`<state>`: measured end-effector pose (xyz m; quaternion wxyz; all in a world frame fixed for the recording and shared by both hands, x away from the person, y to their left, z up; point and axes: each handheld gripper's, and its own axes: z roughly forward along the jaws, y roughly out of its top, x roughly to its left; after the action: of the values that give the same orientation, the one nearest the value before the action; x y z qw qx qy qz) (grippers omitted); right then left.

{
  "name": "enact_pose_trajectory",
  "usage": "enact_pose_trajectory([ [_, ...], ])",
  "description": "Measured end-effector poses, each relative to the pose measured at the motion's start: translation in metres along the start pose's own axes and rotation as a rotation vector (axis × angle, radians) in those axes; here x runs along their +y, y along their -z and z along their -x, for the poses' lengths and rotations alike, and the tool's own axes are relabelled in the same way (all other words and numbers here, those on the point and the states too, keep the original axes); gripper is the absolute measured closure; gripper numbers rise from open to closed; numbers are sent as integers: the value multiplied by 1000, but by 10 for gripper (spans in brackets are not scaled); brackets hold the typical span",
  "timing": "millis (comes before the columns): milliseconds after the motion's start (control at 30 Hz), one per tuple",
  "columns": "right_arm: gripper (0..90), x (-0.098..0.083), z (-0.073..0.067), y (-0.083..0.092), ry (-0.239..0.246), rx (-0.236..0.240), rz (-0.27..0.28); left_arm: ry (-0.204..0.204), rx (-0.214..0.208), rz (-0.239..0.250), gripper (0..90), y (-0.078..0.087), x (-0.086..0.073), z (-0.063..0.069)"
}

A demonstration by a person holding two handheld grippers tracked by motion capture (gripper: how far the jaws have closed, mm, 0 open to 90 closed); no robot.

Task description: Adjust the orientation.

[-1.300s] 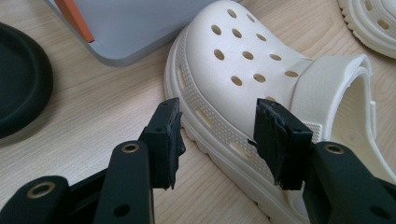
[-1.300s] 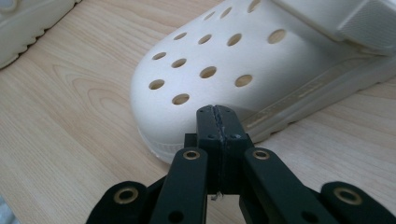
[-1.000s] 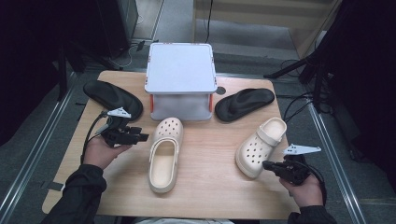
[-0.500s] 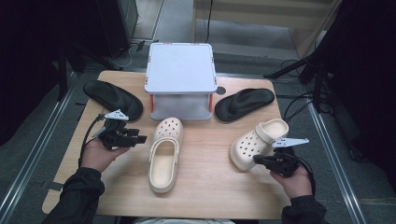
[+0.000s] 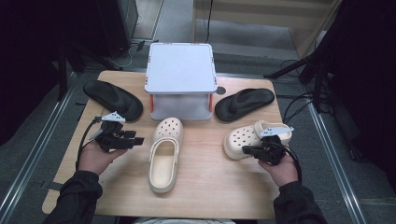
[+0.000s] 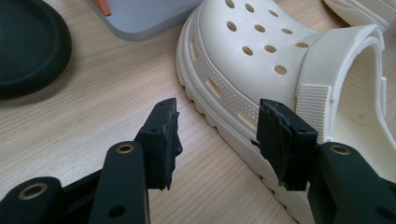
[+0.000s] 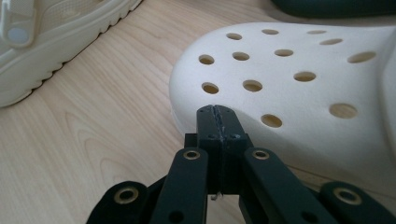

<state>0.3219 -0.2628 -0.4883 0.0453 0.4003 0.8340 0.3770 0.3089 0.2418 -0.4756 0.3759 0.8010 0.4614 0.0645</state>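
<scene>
Two cream clogs lie on the wooden table (image 5: 210,186). The middle clog (image 5: 164,154) points its toe toward a grey box. My left gripper (image 5: 136,140) stands open just left of it. In the left gripper view (image 6: 217,126) the jaws are wide apart, one beside the clog's ribbed sole (image 6: 261,51), and nothing is gripped. The right clog (image 5: 243,137) lies crosswise with its toe to the left. My right gripper (image 5: 245,150) is shut and empty, and its tip (image 7: 217,114) sits against the holed toe of that clog (image 7: 299,79).
A grey box (image 5: 181,74) with orange legs stands at the back middle of the table. One black sandal (image 5: 112,99) lies left of it and another (image 5: 243,102) right of it. Cables trail from both grippers.
My right gripper has moved left and forward along the right clog, which has slid left and turned more crosswise. The left hand has barely moved.
</scene>
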Motion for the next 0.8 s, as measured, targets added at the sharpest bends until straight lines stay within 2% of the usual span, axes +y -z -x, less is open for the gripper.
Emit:
enact_pose_trajectory([
  [500, 900, 30, 2, -27, 13, -6, 6, 7, 5, 6, 483, 3, -4, -1],
  [700, 900, 37, 3, -33, 14, -10, -1, 12, -2, -1, 472, 3, -5, -1],
  [800, 900, 37, 3, -30, 16, -14, -6, 13, -2, -2, 467, 3, -5, -1],
])
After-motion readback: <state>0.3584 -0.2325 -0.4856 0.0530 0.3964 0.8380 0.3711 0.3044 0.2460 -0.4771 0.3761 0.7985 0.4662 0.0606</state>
